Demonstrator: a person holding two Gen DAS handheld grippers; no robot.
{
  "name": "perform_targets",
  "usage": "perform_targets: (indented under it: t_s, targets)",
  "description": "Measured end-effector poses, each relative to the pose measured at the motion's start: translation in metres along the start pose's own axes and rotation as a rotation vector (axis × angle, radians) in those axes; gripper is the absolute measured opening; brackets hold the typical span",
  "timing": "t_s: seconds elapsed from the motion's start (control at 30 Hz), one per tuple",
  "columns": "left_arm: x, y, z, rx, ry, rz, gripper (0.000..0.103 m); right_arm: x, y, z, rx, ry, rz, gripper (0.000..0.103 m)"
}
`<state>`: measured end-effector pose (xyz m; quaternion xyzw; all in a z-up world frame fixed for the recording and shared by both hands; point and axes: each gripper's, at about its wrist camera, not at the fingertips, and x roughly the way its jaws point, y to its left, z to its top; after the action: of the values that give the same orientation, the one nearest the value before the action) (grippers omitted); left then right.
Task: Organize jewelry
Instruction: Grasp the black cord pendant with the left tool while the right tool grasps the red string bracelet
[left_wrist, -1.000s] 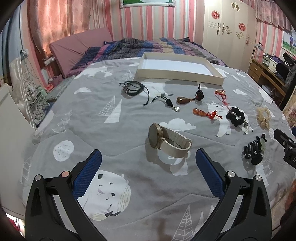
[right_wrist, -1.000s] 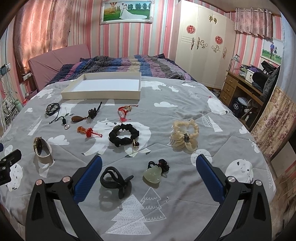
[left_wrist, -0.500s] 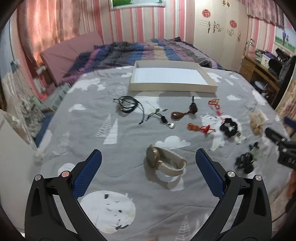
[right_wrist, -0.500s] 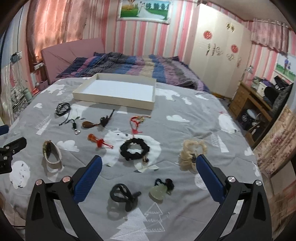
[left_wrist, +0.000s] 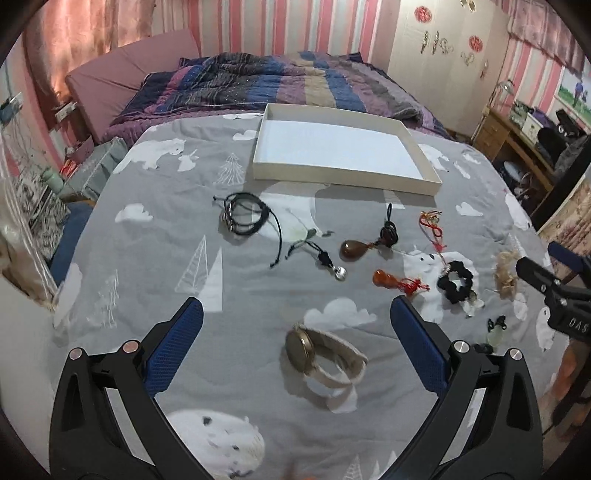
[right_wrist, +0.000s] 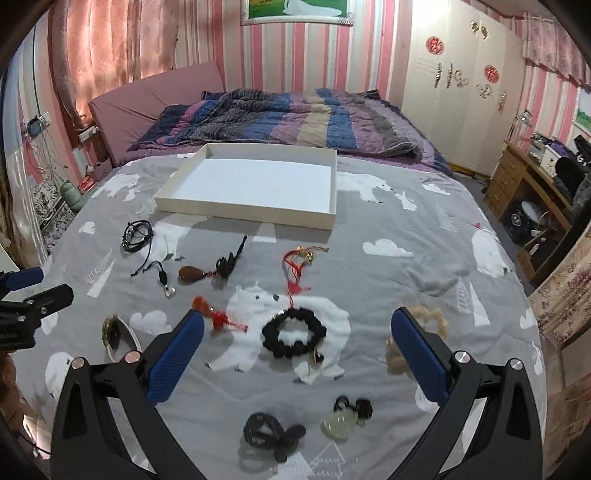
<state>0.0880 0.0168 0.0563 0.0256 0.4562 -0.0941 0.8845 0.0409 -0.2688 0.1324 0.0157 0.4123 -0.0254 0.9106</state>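
Since nothing is in the white tray (right_wrist: 258, 214) yet, first pickup looks pending. Left tongs (left_wrist: 295, 347) are spread wide above the bed (left_wrist: 155, 266), empty, with the gold watch (left_wrist: 321, 358) lying between the blue pads. Right tongs (right_wrist: 295, 347) are likewise spread and empty, over the black bead bracelet (right_wrist: 293, 332). Best bet: drop straight down, pinch the watch strap rather than the smooth case, then carry it far to the tray.

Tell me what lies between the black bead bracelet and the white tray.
In the right wrist view, a red cord charm with a gold piece lies on the grey bedspread between the black bead bracelet and the white tray; otherwise bare fabric.
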Motion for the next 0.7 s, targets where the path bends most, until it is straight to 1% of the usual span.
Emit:
perform_targets:
  t_s: [0.07,0.17,0.2,0.27,0.3,0.33,0.37,0.4,0.47,0.5,0.53,0.6,0.7]
  targets:
    - [0.008,0.000,0.009,0.005,0.018,0.030,0.100,0.013,-0.001,0.009,-0.014,0.044,0.017,0.101]
    - [0.023,0.001,0.019,-0.004,0.040,0.034,0.100,0.033,-0.003,0.017,-0.013,0.101,0.038,0.101]
    - [0.034,0.001,0.021,-0.004,0.064,0.046,0.100,0.040,-0.004,0.019,-0.012,0.115,0.037,0.101]
    - [0.048,0.002,0.023,-0.008,0.111,0.053,0.086,0.055,-0.006,0.023,-0.014,0.150,0.036,0.101]
    - [0.059,0.001,0.024,-0.003,0.153,0.042,0.068,0.062,-0.007,0.024,-0.012,0.165,0.036,0.101]
    - [0.066,-0.001,0.024,0.007,0.180,0.027,0.057,0.067,-0.008,0.025,-0.013,0.177,0.036,0.101]
    - [0.075,-0.002,0.024,0.018,0.216,0.014,0.054,0.075,-0.009,0.027,-0.014,0.196,0.039,0.100]
    - [0.082,-0.004,0.024,0.023,0.235,0.013,0.051,0.081,-0.009,0.029,-0.014,0.209,0.043,0.098]
    - [0.090,-0.005,0.023,0.027,0.243,0.015,0.050,0.097,-0.012,0.030,-0.010,0.247,0.057,0.086]
    - [0.093,-0.006,0.024,0.028,0.246,0.011,0.049,0.105,-0.012,0.031,-0.007,0.271,0.066,0.077]
    - [0.097,-0.006,0.024,0.028,0.252,0.009,0.047,0.114,-0.013,0.031,-0.002,0.297,0.072,0.075]
    - [0.101,-0.008,0.026,0.032,0.253,-0.002,0.045,0.127,-0.015,0.031,0.005,0.323,0.076,0.075]
    - [0.109,-0.010,0.033,0.030,0.265,-0.020,0.042,0.139,-0.015,0.035,0.009,0.339,0.081,0.074]
